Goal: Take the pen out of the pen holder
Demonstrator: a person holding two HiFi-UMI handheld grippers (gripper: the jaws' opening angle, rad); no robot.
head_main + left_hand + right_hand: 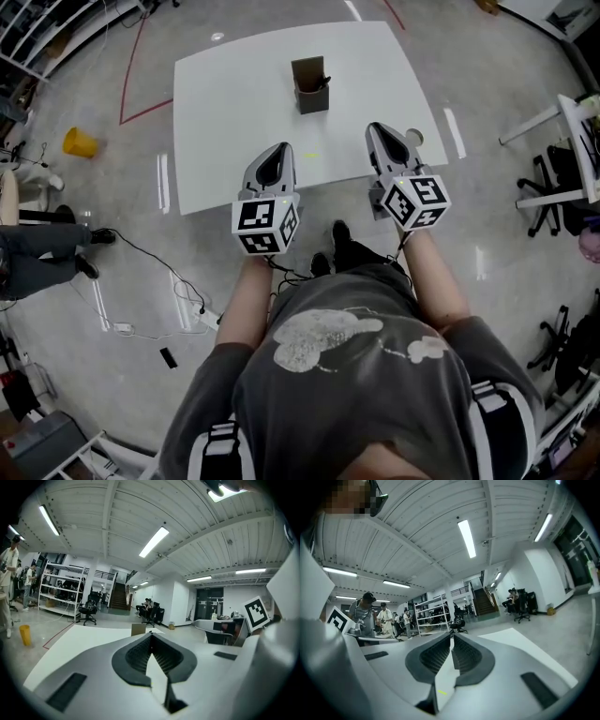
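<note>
Pen point(323, 82) is barely peeking, dark, from the holder point(309, 94); left gripper point(278, 148) and right gripper point(376, 127) are hovering short of it, jaws closed, empty.

The pen holder point(310, 86) is a small square box, brown like cardboard, open at the top and darker inside. It stands upright on the white table point(225, 112), roughly mid-width and toward the far edge, with bare tabletop all around it and nothing touching it. The pen point(324, 83) is still in there: a dark, thin thing leaning into the holder's right side, with just its end poking over the rim. It's too small to make out a cap, tip or colour beyond dark.
</note>
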